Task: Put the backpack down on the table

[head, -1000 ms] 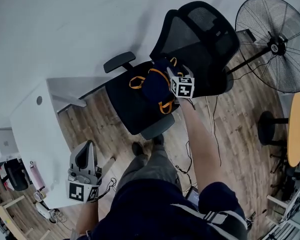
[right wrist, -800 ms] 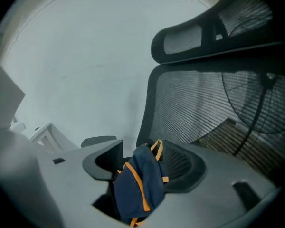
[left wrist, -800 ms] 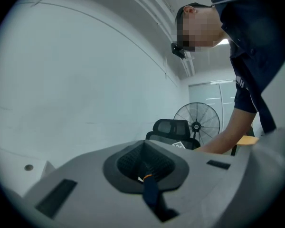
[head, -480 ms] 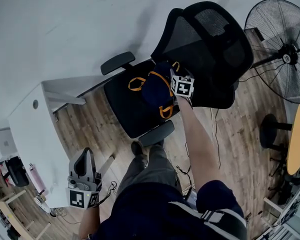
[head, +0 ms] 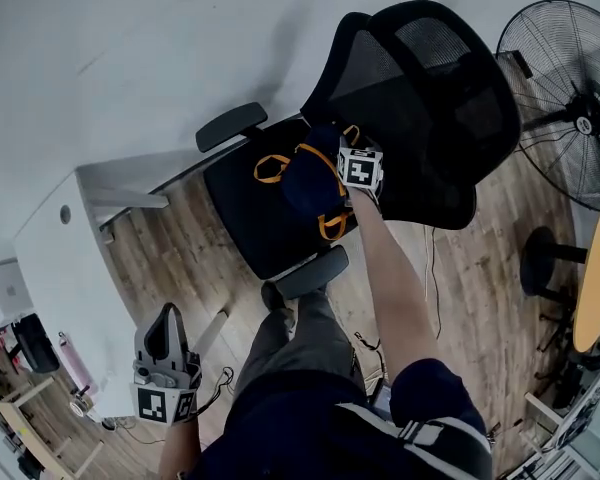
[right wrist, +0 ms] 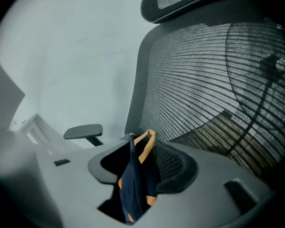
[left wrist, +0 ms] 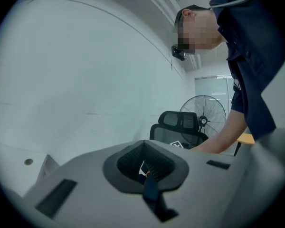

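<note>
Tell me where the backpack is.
Head view, upper centre: the backpack lies on the chair seat, against the backrest, right of the white table.

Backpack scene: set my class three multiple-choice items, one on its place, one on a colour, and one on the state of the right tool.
1. Where does the backpack lie? A the white table; B the chair seat; C the floor.
2. What colour are its straps? A orange; B green; C white.
3. What stands between the jaws of the right tool? A nothing; B backpack fabric; C an armrest.

Key: 1 B, the head view shows it on the black seat. 2 A, the straps stand out orange against dark blue cloth. 3 B, the jaws have just been closing, with the fabric between them in the right gripper view.
</note>
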